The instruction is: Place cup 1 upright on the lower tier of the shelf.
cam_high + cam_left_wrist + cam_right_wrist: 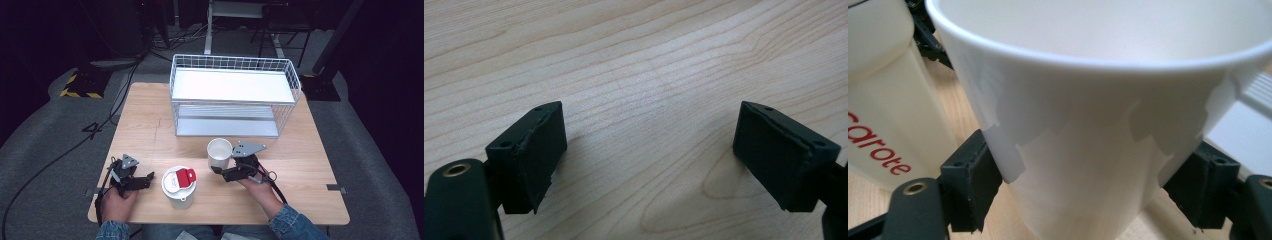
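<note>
Clenched the right gripper (1088, 192) on the white paper cup (1098, 125), one black jaw pressed on each side of its wall. Found this cup (219, 152) near the middle of the light wooden table (300, 165), a little toward the front edge. Held the left gripper (150, 178) released near the front left corner, jaws apart over bare wood. Saw a cream tumbler with white lid and red flap (180, 187) just beside the cup, between both grippers. Noted a white wire rack (235, 95) at the far edge.

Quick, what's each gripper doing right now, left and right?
Left gripper: jaws apart over bare table, holding nothing.
Right gripper: closed on the white cup.
</note>
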The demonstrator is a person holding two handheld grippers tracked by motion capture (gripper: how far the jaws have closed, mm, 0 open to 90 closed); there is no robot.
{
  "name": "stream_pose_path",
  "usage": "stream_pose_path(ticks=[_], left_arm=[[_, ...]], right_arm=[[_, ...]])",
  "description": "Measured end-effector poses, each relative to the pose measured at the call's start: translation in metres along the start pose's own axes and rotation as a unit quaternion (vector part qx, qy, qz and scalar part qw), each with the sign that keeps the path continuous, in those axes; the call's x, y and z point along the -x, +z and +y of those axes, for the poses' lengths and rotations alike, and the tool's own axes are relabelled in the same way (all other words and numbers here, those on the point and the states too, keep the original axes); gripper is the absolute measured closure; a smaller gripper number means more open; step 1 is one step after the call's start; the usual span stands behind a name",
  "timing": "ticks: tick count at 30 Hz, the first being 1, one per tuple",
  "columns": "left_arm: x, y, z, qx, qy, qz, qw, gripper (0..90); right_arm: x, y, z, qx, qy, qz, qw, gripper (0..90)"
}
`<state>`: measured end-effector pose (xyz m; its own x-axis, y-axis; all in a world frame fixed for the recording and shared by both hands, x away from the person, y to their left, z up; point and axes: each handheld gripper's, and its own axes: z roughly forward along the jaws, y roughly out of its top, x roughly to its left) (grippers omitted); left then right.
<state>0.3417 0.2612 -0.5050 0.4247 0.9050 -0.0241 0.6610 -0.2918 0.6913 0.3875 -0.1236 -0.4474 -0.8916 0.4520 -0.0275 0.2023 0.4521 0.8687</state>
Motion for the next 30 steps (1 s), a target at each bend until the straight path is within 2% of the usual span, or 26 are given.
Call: stream_pose_path(ticks=[3,9,12,15,21,24,27,30], left_arm=[[0.000,0.000,0.000,0.000,0.000,0.000,1.0000,14.5],[0.000,0.000,0.000,0.000,0.000,0.000,1.0000,14.5],[0.000,0.000,0.000,0.000,0.000,0.000,1.0000,14.5],[0.000,0.000,0.000,0.000,0.000,0.000,1.0000,14.5],[0.000,0.000,0.000,0.000,0.000,0.000,1.0000,14.5],[0.000,0.000,0.000,0.000,0.000,0.000,1.0000,14.5],[0.000,0.000,0.000,0.000,0.000,0.000,1.0000,14.5],[0.000,0.000,0.000,0.000,0.000,0.000,1.0000,14.5]], right_arm=[[0.002,-0.001,0.003,0.000,-0.002,-0.004,1.0000,23.1],[0.013,-0.002,0.011,0.003,0.016,-0.006,0.9999,23.1],[0.019,-0.003,0.011,0.014,0.020,-0.004,0.9997,23.1],[0.022,-0.001,0.012,0.005,0.021,-0.003,0.9998,23.1],[0.029,-0.002,0.020,0.003,0.008,-0.019,0.9998,23.1],[0.037,-0.001,0.024,-0.008,0.016,-0.026,0.9995,23.2],[0.043,0.000,0.025,-0.006,0.021,-0.035,0.9992,23.1],[0.056,0.001,0.024,-0.007,0.026,-0.054,0.9982,23.1]])
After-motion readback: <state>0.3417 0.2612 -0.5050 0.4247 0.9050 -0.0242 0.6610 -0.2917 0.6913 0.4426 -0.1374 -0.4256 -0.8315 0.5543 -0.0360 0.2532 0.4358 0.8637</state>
